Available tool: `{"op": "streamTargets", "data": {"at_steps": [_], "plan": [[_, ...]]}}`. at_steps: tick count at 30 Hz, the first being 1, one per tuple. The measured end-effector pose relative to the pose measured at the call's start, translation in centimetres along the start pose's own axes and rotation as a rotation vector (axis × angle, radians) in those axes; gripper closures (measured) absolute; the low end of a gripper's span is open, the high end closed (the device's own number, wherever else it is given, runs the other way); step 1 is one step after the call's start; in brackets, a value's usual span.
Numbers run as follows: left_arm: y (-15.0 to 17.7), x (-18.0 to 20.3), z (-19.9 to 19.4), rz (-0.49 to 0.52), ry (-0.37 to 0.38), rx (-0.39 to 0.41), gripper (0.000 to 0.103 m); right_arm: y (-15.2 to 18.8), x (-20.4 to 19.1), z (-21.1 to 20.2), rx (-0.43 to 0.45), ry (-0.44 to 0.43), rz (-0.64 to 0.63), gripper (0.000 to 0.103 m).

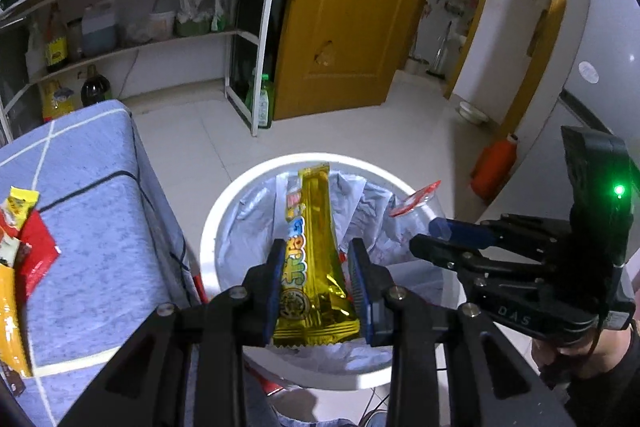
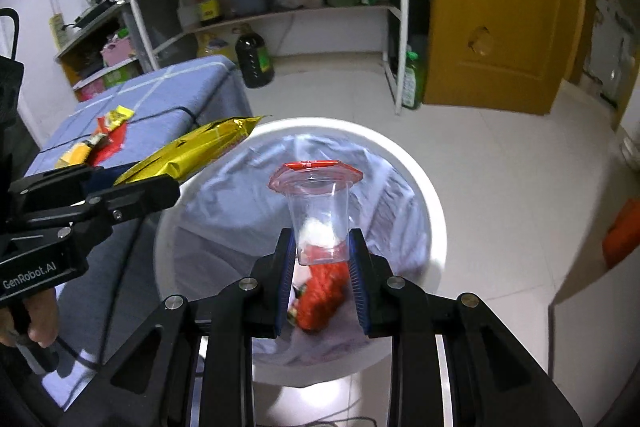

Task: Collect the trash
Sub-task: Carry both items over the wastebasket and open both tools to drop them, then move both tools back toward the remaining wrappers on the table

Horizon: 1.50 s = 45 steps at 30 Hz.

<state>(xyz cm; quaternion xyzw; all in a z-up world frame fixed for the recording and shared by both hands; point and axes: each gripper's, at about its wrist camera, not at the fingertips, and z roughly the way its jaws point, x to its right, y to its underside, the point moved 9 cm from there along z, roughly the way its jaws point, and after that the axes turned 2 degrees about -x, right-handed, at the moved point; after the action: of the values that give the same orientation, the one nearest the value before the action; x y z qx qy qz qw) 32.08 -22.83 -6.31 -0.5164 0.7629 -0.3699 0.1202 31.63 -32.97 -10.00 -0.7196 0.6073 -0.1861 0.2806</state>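
Observation:
My left gripper (image 1: pixel 318 251) is shut on a gold snack wrapper (image 1: pixel 316 267) and holds it over the white trash bin (image 1: pixel 208 227), which has a grey liner. My right gripper (image 2: pixel 320 241) is shut on a clear plastic cup (image 2: pixel 320 223) with a red-rimmed lid, also held over the bin (image 2: pixel 436 227). A red wrapper (image 2: pixel 324 291) lies in the bin. The gold wrapper (image 2: pixel 196 151) and left gripper show at left in the right wrist view. The right gripper (image 1: pixel 440 239) shows at right in the left wrist view, with the cup (image 1: pixel 416 203).
A table with a blue cloth (image 1: pixel 100 227) stands left of the bin and carries several red and yellow wrappers (image 1: pixel 24 247). Kitchen shelves (image 1: pixel 160 39), a yellow door (image 1: pixel 348 7), bottles (image 2: pixel 254 59) and an orange object (image 1: pixel 494 167) stand around the tiled floor.

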Motion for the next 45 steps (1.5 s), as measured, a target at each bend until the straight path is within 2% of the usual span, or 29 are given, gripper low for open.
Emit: {"op": "streamTargets", "data": {"at_steps": [3,11,21,24,29,33,37,45], "plan": [[0.4,-0.4,0.7,-0.022,-0.003,-0.013,0.051,0.5,0.5,0.8,-0.026,0.009,0.0,0.075],[0.3,-1.0,-0.2,-0.046,0.002,0.01,0.05,0.3,0.5,0.2,-0.011,0.029,-0.006,0.075],[0.2,-4.2,-5.9,-0.078,-0.045,0.094,0.05,-1.7,-2.5,-2.8,0.084,0.007,-0.032,0.075],[0.7,-5.8,-8.2,-0.088,-0.072,0.119,0.049,-2.2,-4.4,-3.6,0.116,-0.029,-0.044,0.075],[2.2,-9.6,-11.7,-0.127,-0.128,0.149,0.047,-2.5,-10.2,-4.4,0.132,-0.144,-0.094,0.07],[3.9,-13.4,-14.4,-0.179,-0.18,0.169,0.045,-2.6,-15.2,-4.2,0.116,-0.222,-0.157,0.068],[5.5,-17.6,-16.7,-0.234,-0.243,0.185,0.042,-2.9,-19.6,-3.3,0.093,-0.291,-0.207,0.062],[8.1,-24.1,-18.6,-0.305,-0.333,0.18,0.042,-3.5,-25.7,-0.6,0.036,-0.392,-0.239,0.061]]}}
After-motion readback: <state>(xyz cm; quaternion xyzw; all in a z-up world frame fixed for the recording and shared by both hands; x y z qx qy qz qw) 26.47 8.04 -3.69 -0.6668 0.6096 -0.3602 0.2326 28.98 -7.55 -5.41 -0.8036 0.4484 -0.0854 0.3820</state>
